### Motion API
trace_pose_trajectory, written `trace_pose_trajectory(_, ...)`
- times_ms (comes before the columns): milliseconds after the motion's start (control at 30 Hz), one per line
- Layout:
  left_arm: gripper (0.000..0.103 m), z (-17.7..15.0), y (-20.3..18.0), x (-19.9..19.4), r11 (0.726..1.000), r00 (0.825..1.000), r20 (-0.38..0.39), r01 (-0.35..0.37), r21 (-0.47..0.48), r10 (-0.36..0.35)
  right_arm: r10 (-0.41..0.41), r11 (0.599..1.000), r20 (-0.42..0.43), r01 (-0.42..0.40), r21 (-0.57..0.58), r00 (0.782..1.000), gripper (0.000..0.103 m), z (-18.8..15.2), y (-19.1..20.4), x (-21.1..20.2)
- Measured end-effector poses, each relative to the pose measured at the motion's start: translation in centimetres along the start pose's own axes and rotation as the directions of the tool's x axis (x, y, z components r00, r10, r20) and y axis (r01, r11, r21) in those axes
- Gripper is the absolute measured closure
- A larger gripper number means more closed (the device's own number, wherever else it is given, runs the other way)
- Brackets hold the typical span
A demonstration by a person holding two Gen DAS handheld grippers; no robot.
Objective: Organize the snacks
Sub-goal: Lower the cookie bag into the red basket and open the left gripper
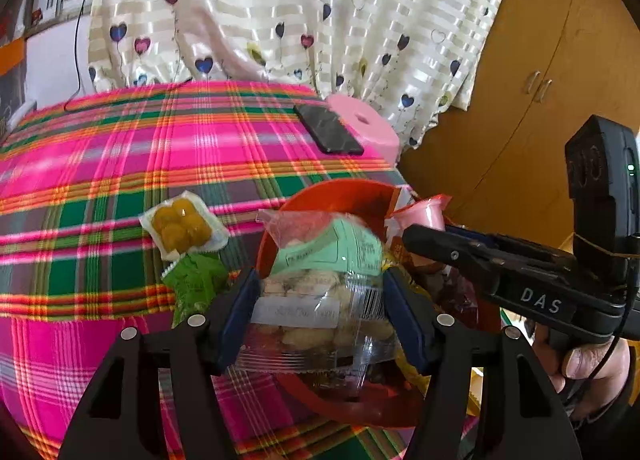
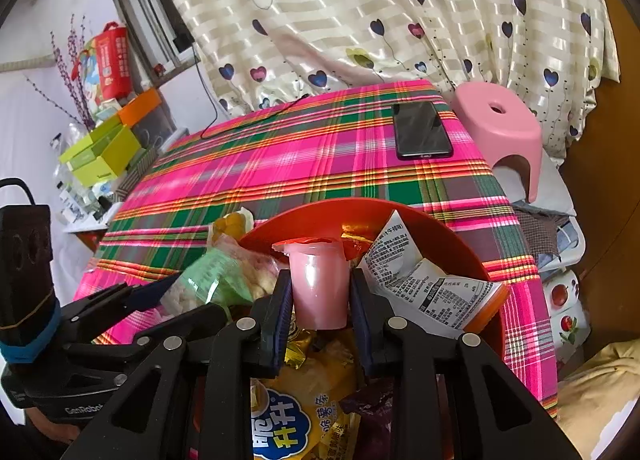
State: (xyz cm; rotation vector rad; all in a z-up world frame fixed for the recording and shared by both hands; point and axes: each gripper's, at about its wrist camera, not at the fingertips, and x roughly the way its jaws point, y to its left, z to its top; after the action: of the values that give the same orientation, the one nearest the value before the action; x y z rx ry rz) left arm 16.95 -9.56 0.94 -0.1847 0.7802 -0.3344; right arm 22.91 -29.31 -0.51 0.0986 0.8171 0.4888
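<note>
Here the left claw (image 1: 318, 314) pinches a clear bag of snacks (image 1: 316, 300) over the red bowl (image 2: 448, 236), while the right claw (image 2: 320, 300) pinches a pink jelly cup (image 2: 318, 284) above that bowl. Beyond, a yellow snack pack (image 1: 182, 228) lies on the plaid counter (image 1: 100, 180), and farther off a phone (image 2: 420, 130).

Round red plastic bowl (image 2: 448, 236) under both black grippers; pale pink plastic jelly cup (image 2: 318, 288) between the right gripper's (image 2: 320, 312) blue pads; pink-green-orange plaid tablecloth (image 1: 120, 164) beyond; cream heart-patterned curtain (image 2: 340, 0) farther back; pink plastic stool (image 2: 500, 120) ahead-right.
</note>
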Motion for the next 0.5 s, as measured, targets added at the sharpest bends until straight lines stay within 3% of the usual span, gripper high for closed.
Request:
trace_pose_trajectory(233,0.038,0.4,0.5,-1.0,0.999,0.997,0.066,0.03,-0.014,-0.029,-0.002,1.0,0.003,0.002,0.001,1.0,0.078,0.0,0.0,-0.1)
trace_pose_trajectory(367,0.039,0.7,2.3,-2.7,0.994,0.987,0.138,-0.074,-0.078,0.085,-0.002,1.0,0.004,0.002,0.0,1.0,0.078,0.0,0.0,-0.1)
trace_pose_trajectory(500,0.039,0.5,3.6,-1.7,0.982,0.982,0.076,-0.168,-0.091,0.175,0.003,1.0,0.005,-0.003,0.001,1.0,0.078,0.0,0.0,-0.1)
